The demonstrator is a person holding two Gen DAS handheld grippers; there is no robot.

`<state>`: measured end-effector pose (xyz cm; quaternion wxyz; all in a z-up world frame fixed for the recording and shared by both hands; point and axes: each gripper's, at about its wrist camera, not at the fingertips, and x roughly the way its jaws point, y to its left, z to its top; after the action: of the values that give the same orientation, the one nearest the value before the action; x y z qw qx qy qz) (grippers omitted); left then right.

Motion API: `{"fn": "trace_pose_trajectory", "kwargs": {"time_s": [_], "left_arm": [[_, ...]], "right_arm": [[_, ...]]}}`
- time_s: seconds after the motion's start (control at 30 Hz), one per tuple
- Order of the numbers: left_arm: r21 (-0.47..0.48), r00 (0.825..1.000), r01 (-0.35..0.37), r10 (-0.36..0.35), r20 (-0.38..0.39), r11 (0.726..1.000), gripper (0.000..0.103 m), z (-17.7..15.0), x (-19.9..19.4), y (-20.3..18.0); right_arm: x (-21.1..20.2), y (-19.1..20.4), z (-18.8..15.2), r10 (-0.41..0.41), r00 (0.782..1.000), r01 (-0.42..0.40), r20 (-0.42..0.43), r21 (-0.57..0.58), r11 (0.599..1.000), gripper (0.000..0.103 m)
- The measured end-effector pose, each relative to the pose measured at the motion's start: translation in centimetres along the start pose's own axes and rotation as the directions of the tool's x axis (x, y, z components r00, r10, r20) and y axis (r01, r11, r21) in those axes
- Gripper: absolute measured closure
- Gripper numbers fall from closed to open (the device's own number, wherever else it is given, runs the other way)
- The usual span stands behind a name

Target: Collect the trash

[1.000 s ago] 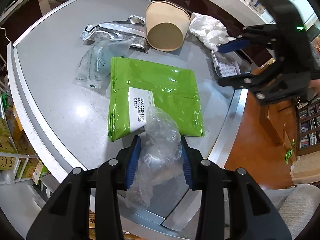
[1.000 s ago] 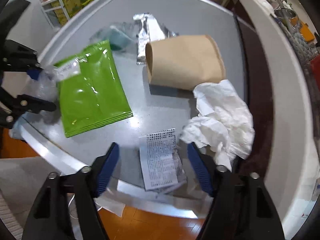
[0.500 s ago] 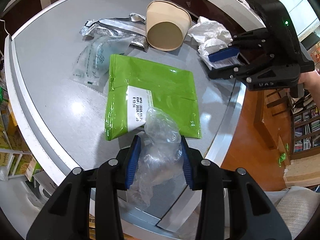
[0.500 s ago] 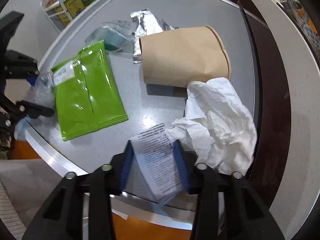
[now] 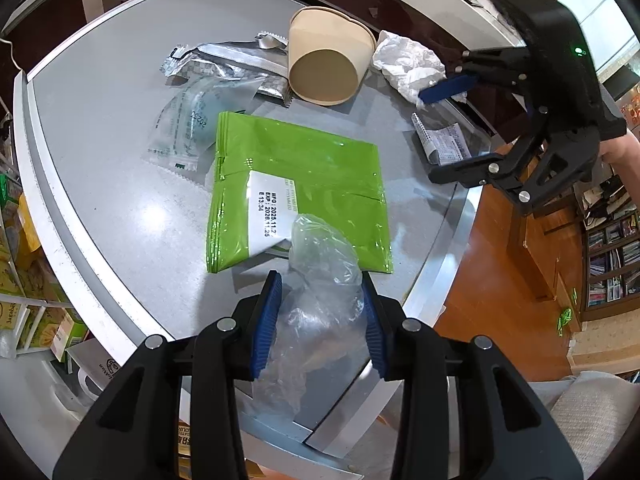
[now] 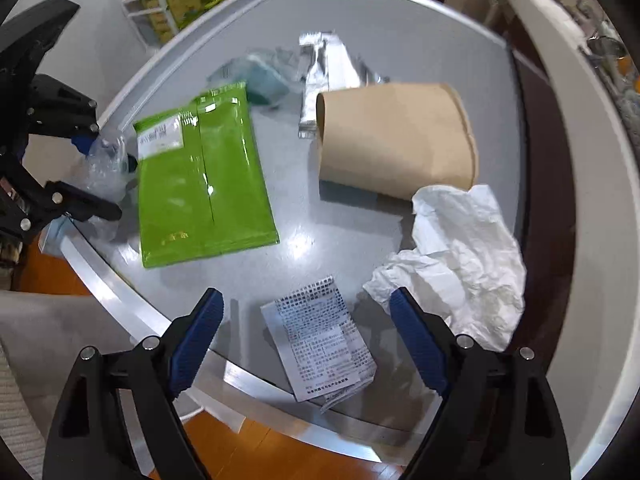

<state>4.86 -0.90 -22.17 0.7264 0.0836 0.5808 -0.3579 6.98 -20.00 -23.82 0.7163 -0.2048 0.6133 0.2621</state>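
Left wrist view: left gripper (image 5: pixel 322 316) clamped on a crumpled clear plastic bag (image 5: pixel 320 300), its top bulging ahead of the pads over the green pouch (image 5: pixel 298 184). Only this view shows the pouch's date label and a clear wrapper (image 5: pixel 184 128) far ahead-left.

Right wrist view: right gripper (image 6: pixel 308 340) jaws opening, the printed receipt (image 6: pixel 320 336) lying flat between them, untouched, at the grey table (image 6: pixel 360 236) edge. White crumpled tissue (image 6: pixel 460 264) just beside the right pad; brown paper cup (image 6: pixel 396 140) on its side beyond.
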Motion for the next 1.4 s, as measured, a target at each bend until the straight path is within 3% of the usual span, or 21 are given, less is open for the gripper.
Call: {"fn": "trace_pose_trajectory", "kwargs": {"time_s": [0.23,0.3,0.43,0.57,0.73,0.97,1.03,1.4], "left_arm": [[-0.007,1.0,0.019,-0.019,-0.004,1.0,0.063,0.1,0.5,0.3],[-0.01,1.0,0.024,-0.024,-0.004,1.0,0.063,0.1,0.3,0.4],[-0.007,1.0,0.022,-0.022,-0.004,1.0,0.063,0.1,0.1,0.7],[-0.009,1.0,0.025,-0.025,-0.001,1.0,0.063,0.2,-0.1,0.8],[-0.011,0.999,0.035,-0.035,0.007,0.999,0.063,0.4,-0.4,1.0],[-0.013,0.998,0.052,-0.052,0.021,0.999,0.063,0.3,-0.7,1.3],[-0.011,0.998,0.052,-0.052,0.022,0.999,0.063,0.2,-0.7,1.5],[-0.004,0.998,0.056,-0.056,0.023,0.998,0.063,0.4,-0.8,1.1]], "right_arm": [[1.6,0.4,0.2,-0.091,0.994,0.089,-0.061,-0.042,0.995,0.019],[2.3,0.3,0.5,-0.066,0.994,0.065,-0.083,-0.013,0.998,0.019],[2.4,0.2,1.1,0.021,0.999,-0.019,-0.043,0.048,0.999,0.017],[2.6,0.7,1.8,-0.018,0.998,0.017,-0.056,-0.013,1.0,0.023],[2.5,0.1,1.4,-0.019,0.996,0.015,-0.092,-0.042,0.999,0.021],[3.4,0.4,1.4,-0.035,0.991,0.03,-0.127,-0.037,0.999,0.056],[3.3,-0.6,1.4,-0.029,0.991,0.027,-0.128,-0.019,0.999,0.061],[2.4,-1.7,2.2,0.029,0.997,-0.028,-0.067,0.012,1.0,0.066]]}}
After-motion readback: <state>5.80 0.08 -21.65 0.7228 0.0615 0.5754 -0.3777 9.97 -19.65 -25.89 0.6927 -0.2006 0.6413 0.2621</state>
